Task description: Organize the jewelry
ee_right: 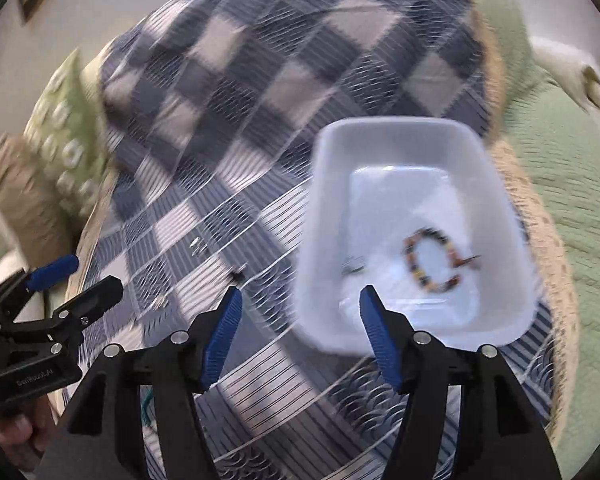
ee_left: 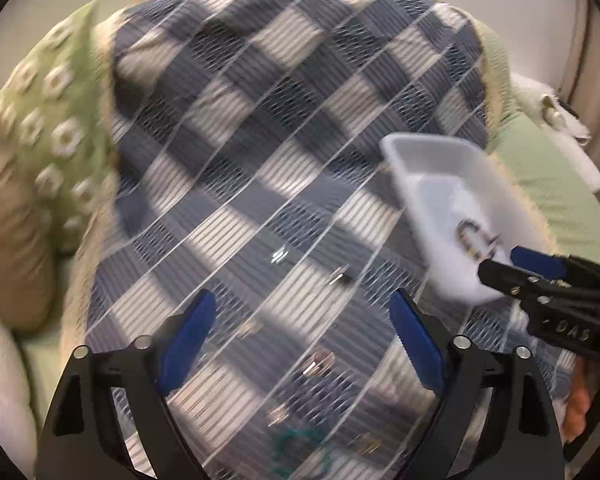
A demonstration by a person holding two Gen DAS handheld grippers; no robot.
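Jewelry: one beaded bracelet (ee_right: 434, 262) lies in the white plastic tray (ee_right: 328, 168), on its floor toward 4 o'clock of my right wrist view; a small dark piece (ee_right: 352, 266) sits on the floor beside it, at 9 o'clock from the bracelet, too blurred to identify. The tray rests on the blue-and-white checked blanket (ee_right: 240, 80).

Several small metallic pieces (ee_left: 320, 360) are scattered loose on the blanket in my left wrist view, from centre down to 6 o'clock; motion blur prevents naming them. A teal looped item (ee_left: 300, 452) shows at 6 o'clock, near the frame edge.

My left gripper (ee_left: 302, 336) is spread wide, nothing between its blue pads (ee_left: 188, 332), above the scattered pieces. My right gripper (ee_right: 300, 332) is likewise released and empty, its right pad over the tray's near rim, its left pad over blanket. In the left view the right gripper's tips reach the tray's near end at 3 o'clock.

A green flowered pillow (ee_left: 56, 116) lies at 9 o'clock, a tan cushion (ee_left: 12, 220) below it. Green bedding (ee_right: 572, 184) shows at 3 o'clock.
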